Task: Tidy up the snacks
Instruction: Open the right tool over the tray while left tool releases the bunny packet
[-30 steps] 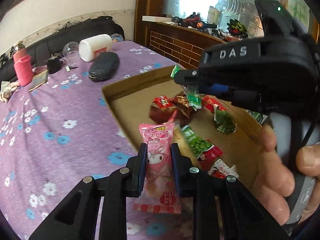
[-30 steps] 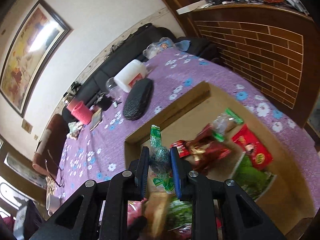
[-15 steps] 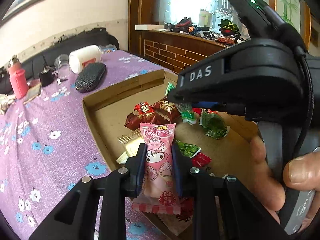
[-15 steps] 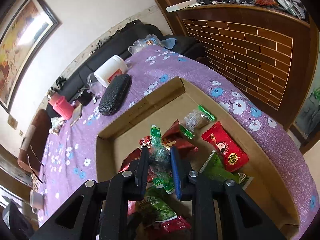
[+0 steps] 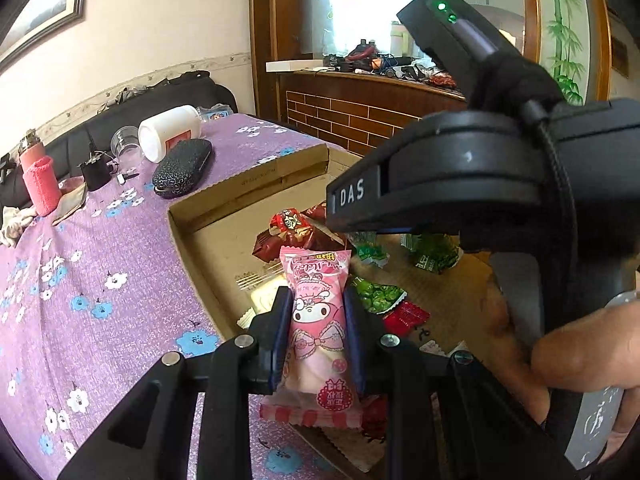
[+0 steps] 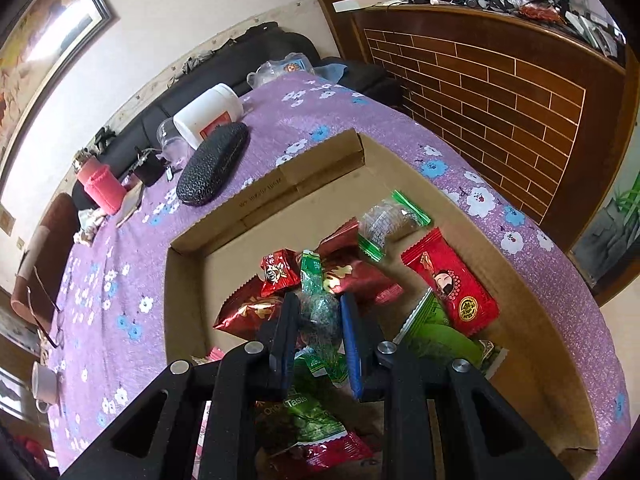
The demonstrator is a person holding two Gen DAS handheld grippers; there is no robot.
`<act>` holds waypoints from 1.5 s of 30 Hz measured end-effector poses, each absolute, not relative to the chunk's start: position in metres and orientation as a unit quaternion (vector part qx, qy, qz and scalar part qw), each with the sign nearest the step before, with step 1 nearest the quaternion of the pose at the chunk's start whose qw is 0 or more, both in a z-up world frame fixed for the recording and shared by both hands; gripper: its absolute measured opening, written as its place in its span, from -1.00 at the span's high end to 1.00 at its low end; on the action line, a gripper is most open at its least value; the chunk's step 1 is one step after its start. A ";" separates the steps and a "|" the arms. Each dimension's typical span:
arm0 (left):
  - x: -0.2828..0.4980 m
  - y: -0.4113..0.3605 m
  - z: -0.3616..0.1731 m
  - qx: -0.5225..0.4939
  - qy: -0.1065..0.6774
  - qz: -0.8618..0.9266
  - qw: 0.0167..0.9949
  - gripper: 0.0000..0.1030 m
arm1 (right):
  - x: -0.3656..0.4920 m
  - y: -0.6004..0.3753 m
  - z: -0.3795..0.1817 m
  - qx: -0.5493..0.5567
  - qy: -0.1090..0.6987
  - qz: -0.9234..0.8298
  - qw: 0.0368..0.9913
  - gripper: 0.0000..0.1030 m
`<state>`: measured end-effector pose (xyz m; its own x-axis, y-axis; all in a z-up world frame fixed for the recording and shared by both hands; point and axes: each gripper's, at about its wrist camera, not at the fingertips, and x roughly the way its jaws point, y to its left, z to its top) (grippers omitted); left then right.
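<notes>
My left gripper [image 5: 316,312] is shut on a pink cartoon snack packet [image 5: 318,332], held upright over the near left edge of a shallow cardboard box [image 5: 256,184]. Over the box's middle, my right gripper [image 6: 318,312] is shut on a small green-wrapped clear candy [image 6: 318,308]. Inside the box lie several snacks: a red packet [image 6: 450,284], dark red packets [image 6: 248,312], a green pea packet [image 6: 316,420] and a clear green-ended candy [image 6: 384,220]. In the left wrist view the black body of the right gripper [image 5: 480,184] and the person's hand [image 5: 580,356] fill the right side.
The box rests on a purple flowered tablecloth [image 6: 104,280]. Behind it lie a black glasses case [image 6: 214,162], a tipped white jar [image 6: 208,116], a clear cup [image 6: 170,140] and a pink bottle [image 6: 100,184]. A brick-patterned counter [image 6: 500,84] stands to the right.
My left gripper has carried the pink packet toward the box and over its edge. The right gripper has tilted further down over the snacks, still holding the green candy.
</notes>
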<state>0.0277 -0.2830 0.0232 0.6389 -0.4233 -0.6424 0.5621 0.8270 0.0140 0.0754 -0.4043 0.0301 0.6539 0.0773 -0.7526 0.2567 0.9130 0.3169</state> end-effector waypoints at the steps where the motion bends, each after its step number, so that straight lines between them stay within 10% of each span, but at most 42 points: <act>1: 0.028 -0.283 0.023 0.106 0.325 -0.274 0.899 0.54 | 0.075 -0.403 0.030 0.199 0.414 -0.052 0.887 0.58; 45: 0.028 -0.281 0.023 0.107 0.326 -0.268 0.900 0.32 | 0.073 -0.401 0.033 0.185 0.415 -0.062 0.889 0.56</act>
